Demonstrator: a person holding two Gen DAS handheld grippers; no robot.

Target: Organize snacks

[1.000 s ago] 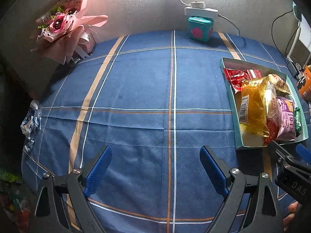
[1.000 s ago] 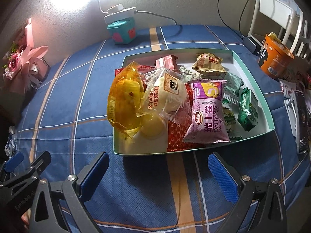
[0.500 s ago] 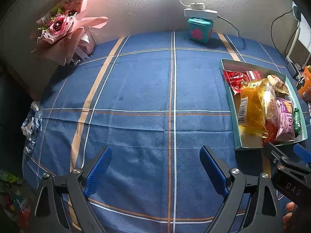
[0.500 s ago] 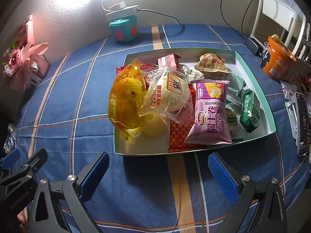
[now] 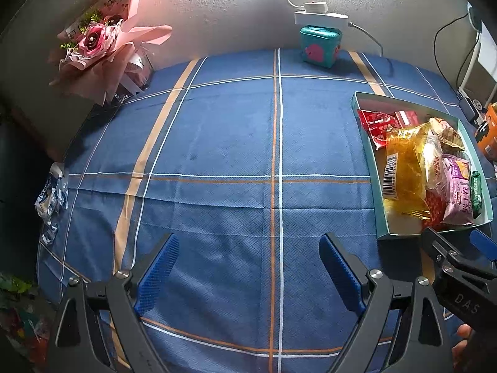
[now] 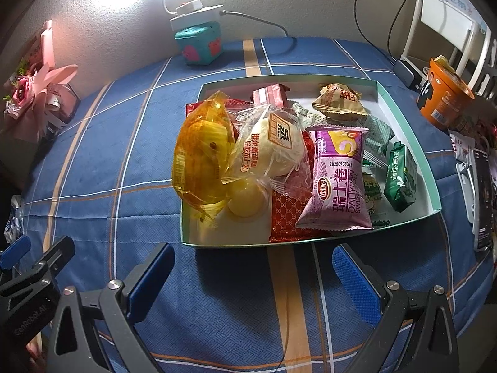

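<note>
A teal tray [image 6: 433,186] on the blue plaid tablecloth holds several snack packets: an orange-yellow bag [image 6: 202,158], a clear-wrapped bun [image 6: 270,146], a purple packet [image 6: 337,180], a green packet [image 6: 400,177] and a red packet [image 6: 285,220]. The tray also shows at the right of the left wrist view [image 5: 372,168]. My right gripper [image 6: 253,275] is open and empty just in front of the tray's near edge. My left gripper [image 5: 248,267] is open and empty over bare cloth, left of the tray.
A teal box [image 5: 320,45] with a white power strip on top stands at the back wall. A pink flower bouquet [image 5: 99,46] lies at the back left. An orange cup [image 6: 444,96] and dark items sit right of the tray. A crumpled wrapper [image 5: 51,195] lies at the left edge.
Both grippers have drifted slightly back and up, so the tray sits a little farther off in both views. Both stay open and empty.
</note>
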